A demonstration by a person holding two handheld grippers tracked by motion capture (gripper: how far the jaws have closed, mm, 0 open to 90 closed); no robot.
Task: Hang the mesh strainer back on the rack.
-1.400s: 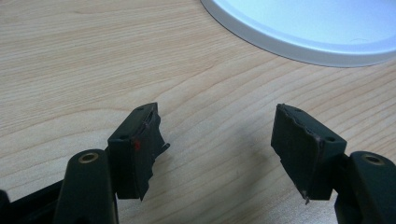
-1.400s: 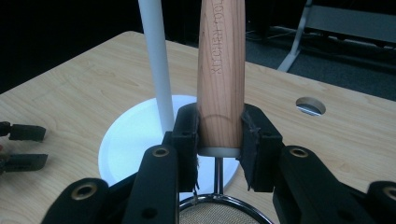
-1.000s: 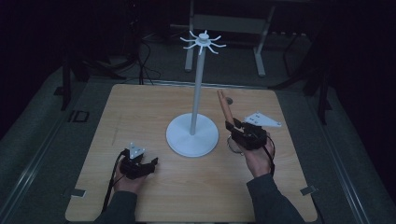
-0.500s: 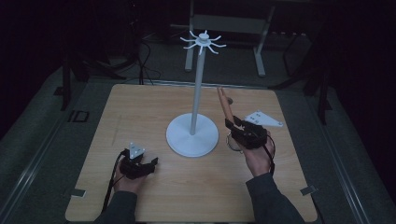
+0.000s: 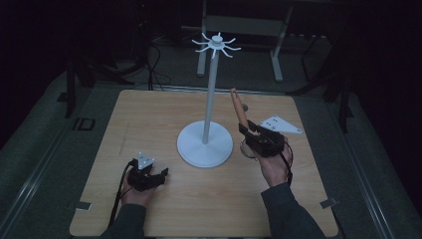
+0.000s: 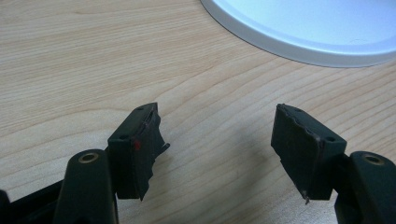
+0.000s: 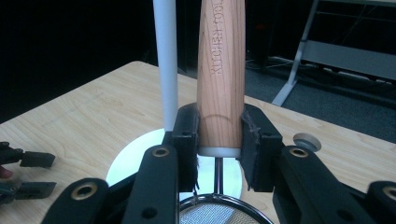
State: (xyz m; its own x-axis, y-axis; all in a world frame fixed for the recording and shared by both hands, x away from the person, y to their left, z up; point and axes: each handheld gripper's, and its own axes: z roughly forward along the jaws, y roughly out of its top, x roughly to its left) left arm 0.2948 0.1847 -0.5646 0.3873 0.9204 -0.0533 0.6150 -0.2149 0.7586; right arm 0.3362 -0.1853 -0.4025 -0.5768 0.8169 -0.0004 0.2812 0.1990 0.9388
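Observation:
A white stand with a round base and a ring of hooks at its top stands mid-table. My right gripper is just right of the base, shut on the wooden handle of a small strainer. The handle points up and away, and the mesh bowl hangs below the jaws. The stand's pole rises just left of the handle. My left gripper rests on the table near the front left, open with nothing in it, and the base's rim lies ahead of it.
The wooden table has open room on its left half and along the front. A small grey round cap lies on the table behind the right gripper. Dark floor, cables and a metal frame lie beyond the far edge.

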